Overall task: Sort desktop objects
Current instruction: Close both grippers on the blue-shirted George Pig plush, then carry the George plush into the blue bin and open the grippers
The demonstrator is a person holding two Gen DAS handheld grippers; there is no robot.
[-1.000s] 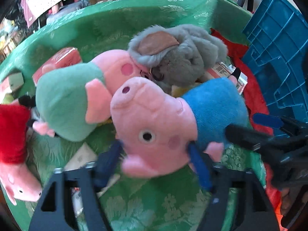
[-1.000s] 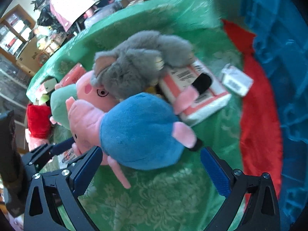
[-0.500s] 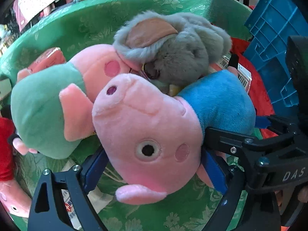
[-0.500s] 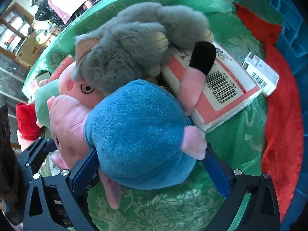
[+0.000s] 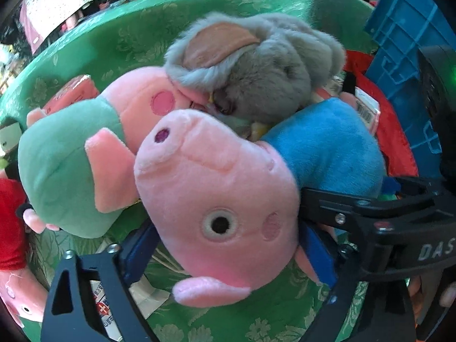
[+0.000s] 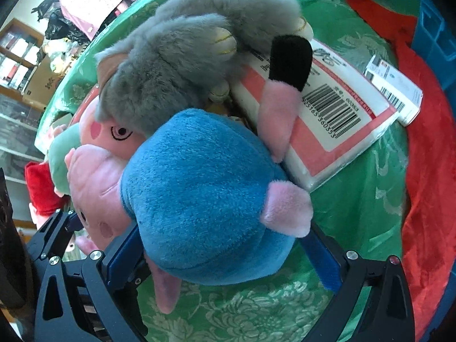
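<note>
Green floral cloth over the worktop [image 6: 356,199], a heap of plush toys on it, and I have a gripper on each end of one pig

Behind the worktop I see a cluttered room, with a blue crate [image 5: 404,37] and a red cloth [image 6: 427,171] along the right edge; the blue-bodied pig plush [image 5: 228,199] lies at the near side of the heap, against a pig in a green dress [image 5: 65,171] and under a grey plush [image 6: 176,65], its black-tipped leg resting on a pink-and-white packet [image 6: 336,131]. My left gripper [image 5: 225,245] has its fingers on either side of the pig's pink head, pressed to it, and my right gripper [image 6: 225,245] has its fingers wide around the blue body, touching both flanks; whether either squeezes firmly I cannot tell
</note>
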